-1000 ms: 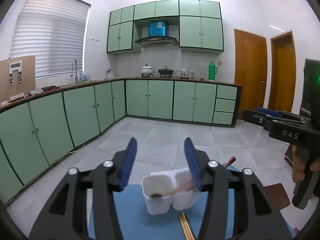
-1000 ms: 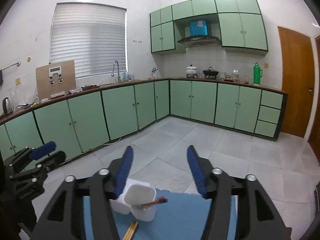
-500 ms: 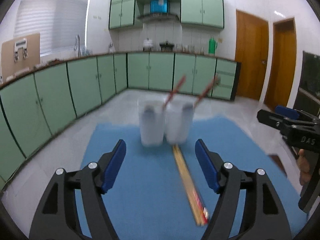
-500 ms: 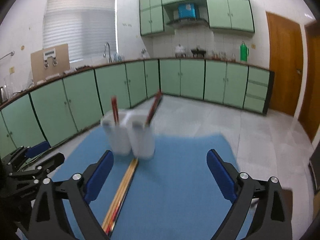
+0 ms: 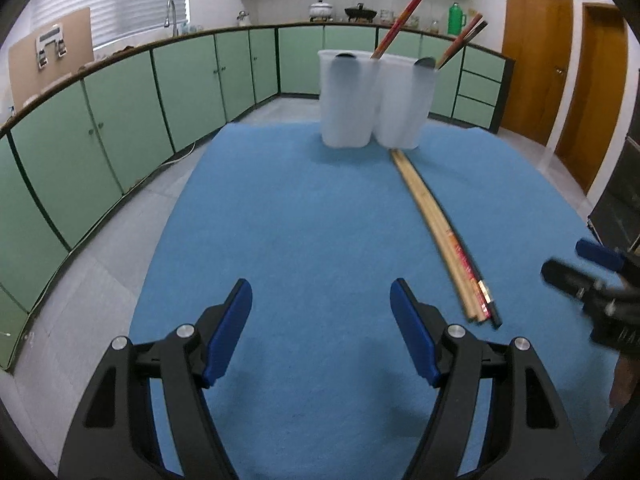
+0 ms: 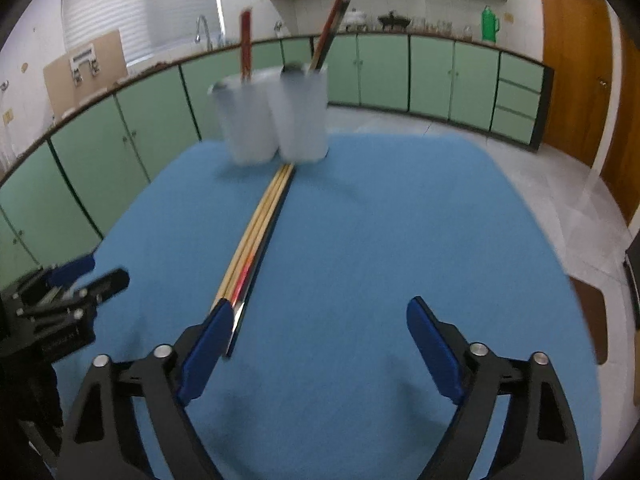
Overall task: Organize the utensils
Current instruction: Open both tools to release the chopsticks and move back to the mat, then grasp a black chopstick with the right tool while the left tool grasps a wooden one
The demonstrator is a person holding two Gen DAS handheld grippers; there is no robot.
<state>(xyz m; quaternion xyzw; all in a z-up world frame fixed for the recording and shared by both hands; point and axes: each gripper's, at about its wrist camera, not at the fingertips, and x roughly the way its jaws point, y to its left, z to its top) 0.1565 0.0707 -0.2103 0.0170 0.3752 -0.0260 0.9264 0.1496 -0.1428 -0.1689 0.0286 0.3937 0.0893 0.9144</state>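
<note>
Left wrist view: your left gripper [image 5: 321, 307] agape, empty, above surface [image 5: 280, 220]. Two cups [image 5: 376, 100] near far edge, chopsticks [image 5: 448, 236] lying from cups toward near edge.

Right wrist view: your right gripper [image 6: 320, 328] agape, empty; chopsticks [image 6: 256, 240] just beside its left finger.

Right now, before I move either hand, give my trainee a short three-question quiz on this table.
1. True or false: both grippers, left and right, are open and hold nothing.
2. The loose chopsticks lie on the blue mat: A) beside the cups, running toward the camera B) inside the left cup C) on the floor.
3. Fill in: each white cup already holds red ____.

Key: 1 true; 2 A; 3 chopsticks.
</note>
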